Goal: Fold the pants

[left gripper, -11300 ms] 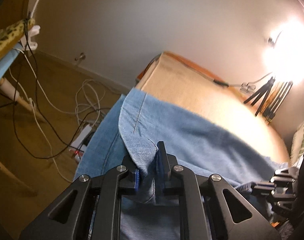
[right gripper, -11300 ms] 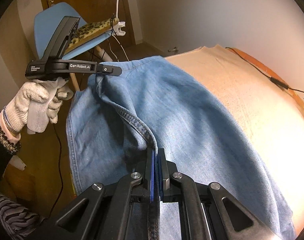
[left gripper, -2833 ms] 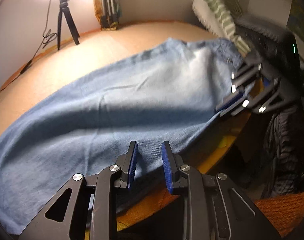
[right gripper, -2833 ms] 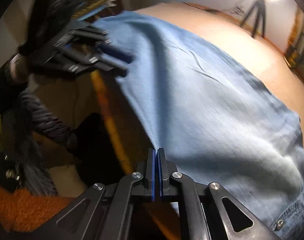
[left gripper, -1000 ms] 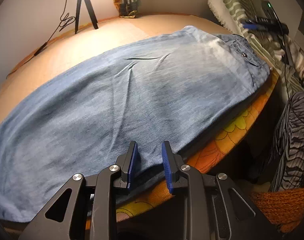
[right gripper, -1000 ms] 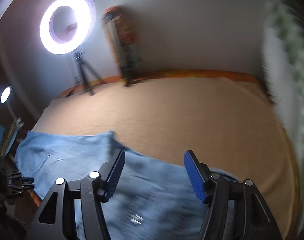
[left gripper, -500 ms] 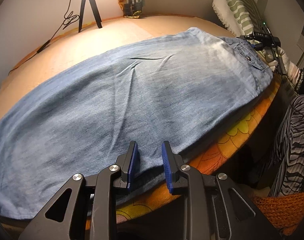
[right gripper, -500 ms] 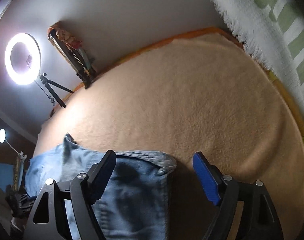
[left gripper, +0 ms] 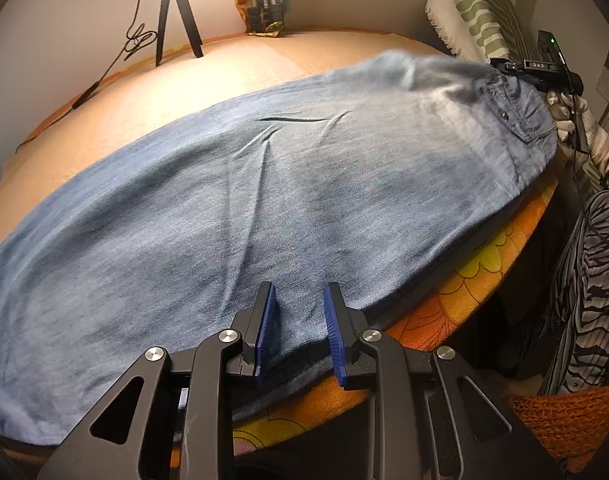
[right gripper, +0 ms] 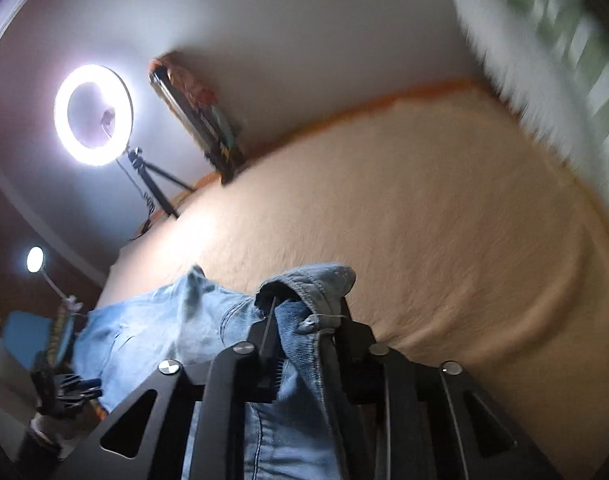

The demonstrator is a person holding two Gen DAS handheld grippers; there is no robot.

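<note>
Left wrist: pants [left gripper: 304, 184] spread flat along bed [left gripper: 232, 68], left gripper [left gripper: 298, 320] parted, unclenched over near hem; right wrist: right gripper [right gripper: 304, 332] just clamped onto bunched waistband, lifted off bed beside ring light [right gripper: 93, 115].

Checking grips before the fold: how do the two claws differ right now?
The right claw has just closed and pinches the jeans' waistband; the left claw stands slightly open over the jeans' near edge, gripping nothing. Denim bunches up between the right claw's pads; under the left claw it lies flat. Both are black with blue pads.
</note>
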